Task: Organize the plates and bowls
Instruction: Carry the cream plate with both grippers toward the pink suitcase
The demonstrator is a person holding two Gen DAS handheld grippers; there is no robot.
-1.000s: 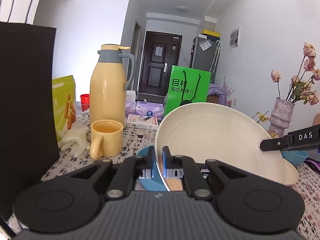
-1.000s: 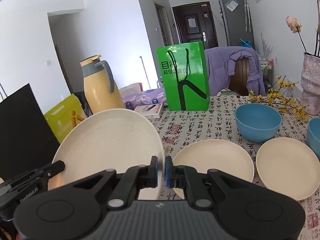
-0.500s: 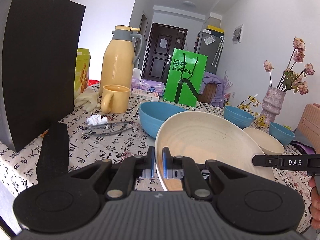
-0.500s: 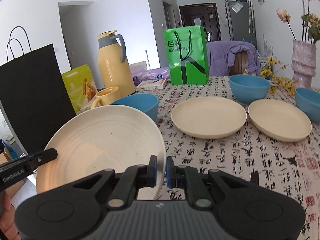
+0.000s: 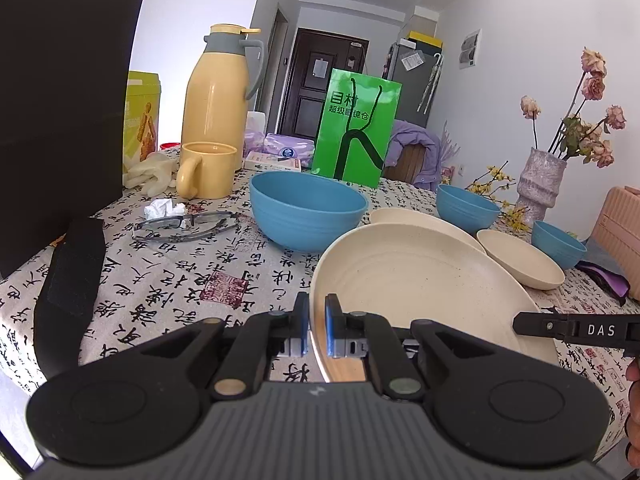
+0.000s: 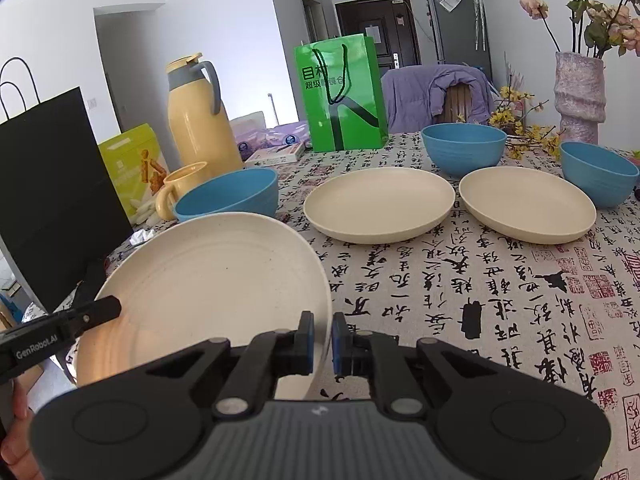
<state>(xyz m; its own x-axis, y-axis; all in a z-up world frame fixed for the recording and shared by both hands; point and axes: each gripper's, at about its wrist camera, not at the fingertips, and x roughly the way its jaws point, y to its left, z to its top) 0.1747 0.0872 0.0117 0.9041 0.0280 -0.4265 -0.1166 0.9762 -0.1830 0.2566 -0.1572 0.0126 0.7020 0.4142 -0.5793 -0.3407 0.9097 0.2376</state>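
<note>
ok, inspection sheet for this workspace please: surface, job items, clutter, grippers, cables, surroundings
Surface: table under a calligraphy-print cloth.
Job's things: held cream plate, tilted; two cream plates lying flat; three blue bowls.
Clutter: yellow thermos, yellow mug, glasses, crumpled tissue, white gloves, black strap, green bag, black bag, vase with flowers.
Grippers: left gripper and right gripper both shut on the held cream plate, at opposite rims.
Cables: nothing seen.
Surroundings: dark door, fridge, chair draped with purple jacket.
</note>
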